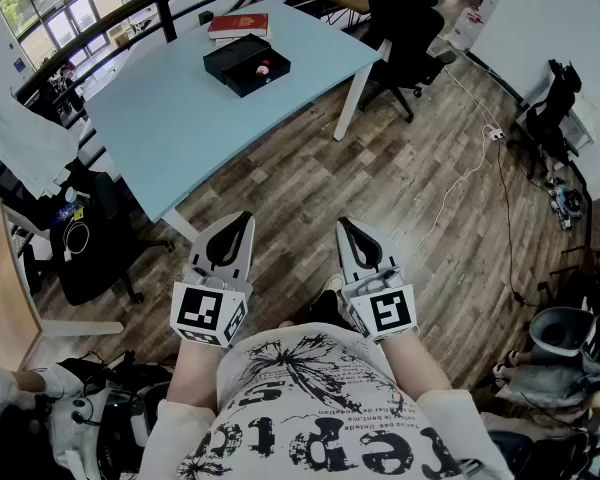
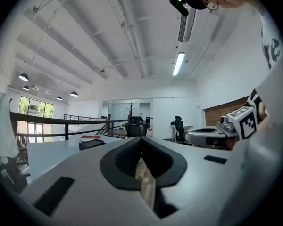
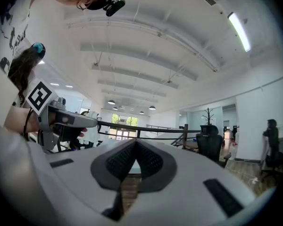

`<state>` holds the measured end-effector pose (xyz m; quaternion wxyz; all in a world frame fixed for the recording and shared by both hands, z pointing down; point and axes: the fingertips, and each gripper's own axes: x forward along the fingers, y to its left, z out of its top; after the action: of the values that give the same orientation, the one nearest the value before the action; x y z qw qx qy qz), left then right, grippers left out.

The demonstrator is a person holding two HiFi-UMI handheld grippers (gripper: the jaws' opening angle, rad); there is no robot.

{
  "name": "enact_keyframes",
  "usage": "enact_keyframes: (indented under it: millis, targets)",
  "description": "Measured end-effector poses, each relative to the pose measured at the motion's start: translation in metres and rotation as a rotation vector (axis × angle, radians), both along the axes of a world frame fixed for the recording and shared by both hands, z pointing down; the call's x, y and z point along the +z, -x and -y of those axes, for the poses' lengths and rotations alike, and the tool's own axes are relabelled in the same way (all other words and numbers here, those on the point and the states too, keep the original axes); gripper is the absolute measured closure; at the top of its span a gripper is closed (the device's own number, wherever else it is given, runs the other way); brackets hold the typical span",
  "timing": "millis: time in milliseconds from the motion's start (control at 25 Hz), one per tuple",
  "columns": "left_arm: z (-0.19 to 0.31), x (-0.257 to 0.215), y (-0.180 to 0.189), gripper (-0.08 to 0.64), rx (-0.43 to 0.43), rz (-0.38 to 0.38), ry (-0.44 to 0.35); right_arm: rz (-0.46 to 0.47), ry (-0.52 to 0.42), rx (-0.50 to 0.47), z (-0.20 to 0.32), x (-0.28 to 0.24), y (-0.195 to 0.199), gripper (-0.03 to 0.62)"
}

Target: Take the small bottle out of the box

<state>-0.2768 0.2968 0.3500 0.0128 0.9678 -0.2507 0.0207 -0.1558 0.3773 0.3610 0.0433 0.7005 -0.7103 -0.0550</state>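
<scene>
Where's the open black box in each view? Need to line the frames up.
Head view: open black box sits upper centre-left, on the pale blue table.
Left gripper view: box is left of the jaws, on the tabletop.
Right gripper view: box not made out.
Shared landmark: dark railing beyond the table.

Pale blue table (image 1: 170, 118) with white legs, standing on a wood-plank floor (image 1: 380, 168). Toward the far end of the tabletop, an open black box (image 1: 246, 65), set at an angle. Just behind it, near the far edge, a flat red book (image 1: 238, 24) lying on something white.
</scene>
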Motion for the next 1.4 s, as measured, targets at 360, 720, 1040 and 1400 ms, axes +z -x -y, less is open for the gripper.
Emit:
enact_keyframes:
  millis: [360,720,1040,1400]
  targets:
    - [0.007,0.001,-0.008,0.538,0.01,-0.012,0.005,-0.004,0.011,0.006,0.008,0.005,-0.006,0.583]
    - [0.025,0.015,-0.019,0.538,-0.023,-0.001,0.037,0.033,0.023,0.016,0.028,0.018,-0.027,0.581]
    - [0.087,0.035,-0.065,0.538,-0.099,0.029,0.063,0.051,0.064,-0.039,0.097,0.041,-0.081,0.581]
    - [0.187,0.037,-0.16,0.538,-0.264,0.033,0.102,0.094,0.074,-0.167,0.215,0.045,-0.198,0.581]
